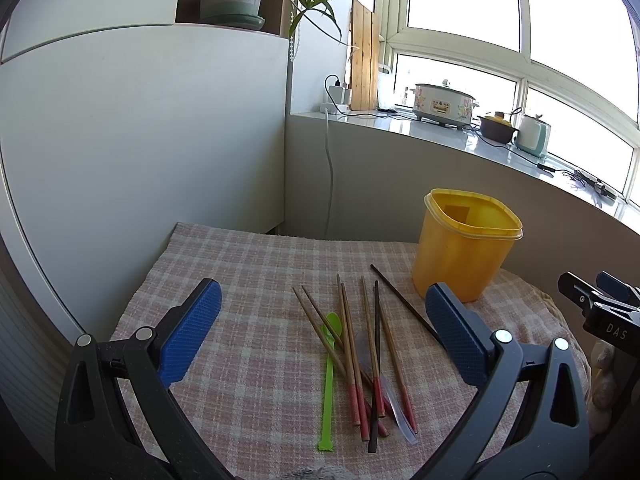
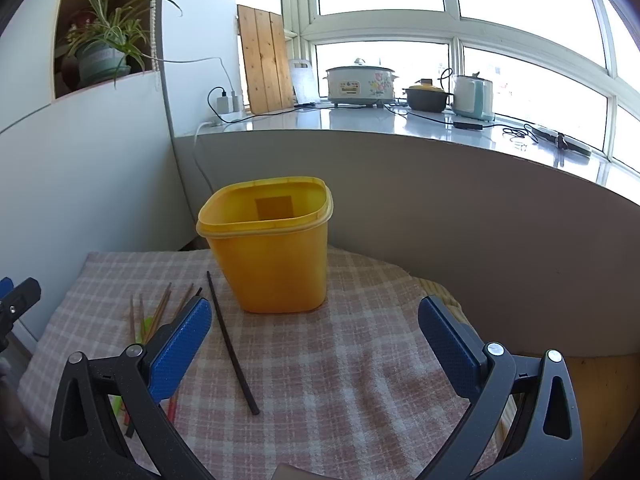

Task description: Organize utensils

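Nothing is picked yet: my left gripper (image 1: 324,336) and right gripper (image 2: 314,344) hover wide open, empty. Chopsticks (image 1: 360,356) and green spoon (image 1: 330,376) lie beside the empty yellow bin (image 2: 268,248); next, I'd pinch the stray dark chopstick (image 2: 232,344).

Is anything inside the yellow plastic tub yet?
No: the yellow plastic tub shows only bare inner walls, while the wooden chopsticks and green plastic spoon lie on the checked cloth.

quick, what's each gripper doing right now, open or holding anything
Left gripper: open, holding nothing, above the chopsticks.
Right gripper: open, holding nothing, in front of the yellow bin.
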